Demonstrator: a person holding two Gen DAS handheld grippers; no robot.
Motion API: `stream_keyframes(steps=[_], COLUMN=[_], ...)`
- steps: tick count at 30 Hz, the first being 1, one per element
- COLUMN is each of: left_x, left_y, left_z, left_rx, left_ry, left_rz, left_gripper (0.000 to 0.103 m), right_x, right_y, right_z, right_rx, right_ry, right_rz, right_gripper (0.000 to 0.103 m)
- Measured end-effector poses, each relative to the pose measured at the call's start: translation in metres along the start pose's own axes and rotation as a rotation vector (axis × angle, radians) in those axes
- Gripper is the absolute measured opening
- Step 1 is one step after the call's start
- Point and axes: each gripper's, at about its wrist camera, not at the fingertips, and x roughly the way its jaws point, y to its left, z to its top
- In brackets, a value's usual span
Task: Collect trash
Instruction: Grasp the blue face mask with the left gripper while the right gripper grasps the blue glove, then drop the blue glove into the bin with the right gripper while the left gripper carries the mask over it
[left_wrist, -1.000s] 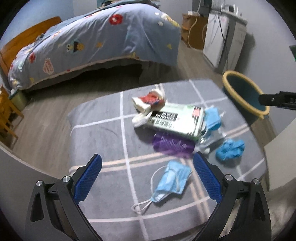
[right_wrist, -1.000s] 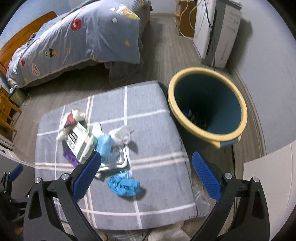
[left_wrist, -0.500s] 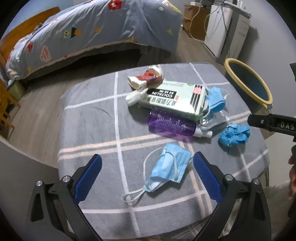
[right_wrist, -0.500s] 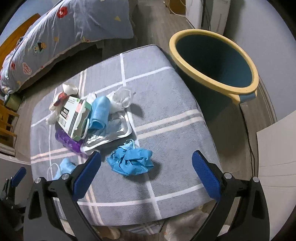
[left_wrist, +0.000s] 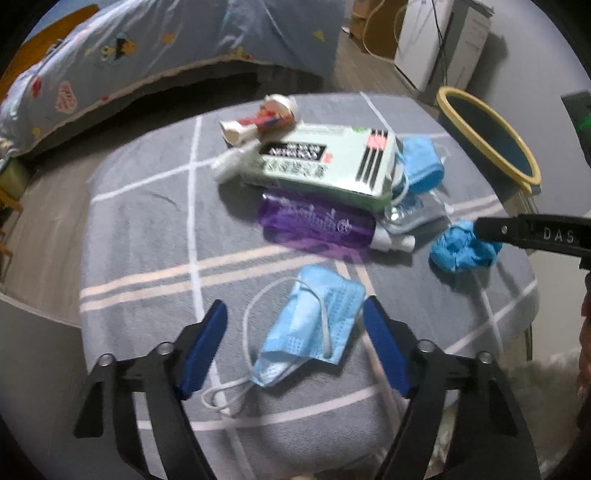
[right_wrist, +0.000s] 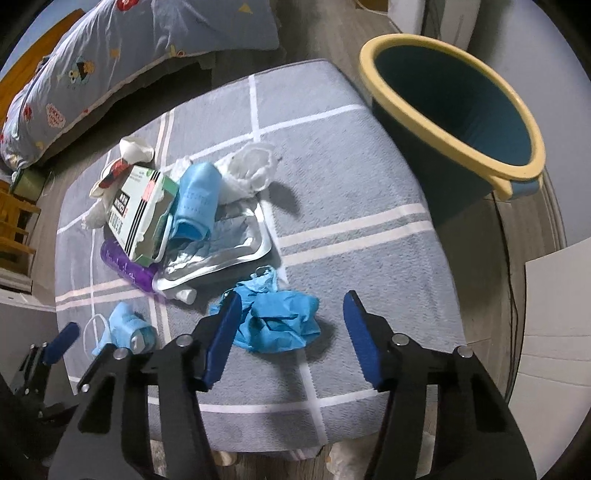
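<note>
A flattened light blue face mask (left_wrist: 314, 325) lies on the grey checked cloth (left_wrist: 147, 221), between the blue pads of my left gripper (left_wrist: 295, 314). Its jaws are closing and do not press on the mask. In the right wrist view a crumpled blue glove (right_wrist: 277, 321) sits between the fingers of my right gripper (right_wrist: 291, 299). Those jaws are closing too: the left pad brushes the glove and the right pad stands clear of it. The blue bin with a yellow rim (right_wrist: 443, 122) stands off the cloth's far right corner.
A heap sits mid-cloth: a green-white box (left_wrist: 325, 162), a purple bottle (left_wrist: 317, 221), a silver pouch (right_wrist: 221, 243), a rolled blue mask (right_wrist: 195, 199), white tissue (right_wrist: 251, 170) and a red-white wrapper (left_wrist: 266, 118). A bed with a blue quilt (left_wrist: 147, 48) lies beyond.
Both grippers have sunk toward the cloth and tilted further down. Their jaws have narrowed, the left around the mask and the right around the glove.
</note>
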Motion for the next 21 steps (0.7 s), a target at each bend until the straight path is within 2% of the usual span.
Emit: stream_keyframes(steps=[1,3,5,6,8,11,16,21], left_x=[0.002,0.005,0.009,0.009,0.009,0.007,-0.001,-0.014], left_y=[-0.001,-0.001,-0.001,-0.001,0.0,0.0,-0.007,-0.013], left_z=[0.0,-0.001,-0.001,-0.002,-0.001,0.001,0.005,0.012], left_rx=[0.003,0.008,0.011,0.012,0.016,0.019,0.054,0.076], left_ry=[0.008,0.03,0.052,0.056,0.059,0.051,0.02,-0.03], left_rz=[-0.004,-0.015,-0.025,-0.029,-0.028,-0.043,-0.046,-0.05], left_gripper=[0.066,0.057,0.043,0.04,0.028,0.018,0.011,0.01], right_x=[0.002,0.004,0.005,0.005,0.003,-0.002,-0.015,-0.034], right_y=[0.001,0.003,0.004,0.005,0.005,0.005,0.004,0.004], right_z=[0.0,0.001,0.001,0.002,0.003,0.006,0.008,0.013], right_rx=[-0.004,-0.009,-0.018,-0.022,-0.03,-0.032,-0.018,0.008], right_ry=[0.005,0.013,0.016,0.014,0.003,-0.019,-0.051,-0.098], right_rz=[0.003,0.006,0.003,0.004,0.005,0.009,0.032,0.084], right_gripper=[0.05,0.034,0.03,0.022,0.018,0.014,0.011,0.011])
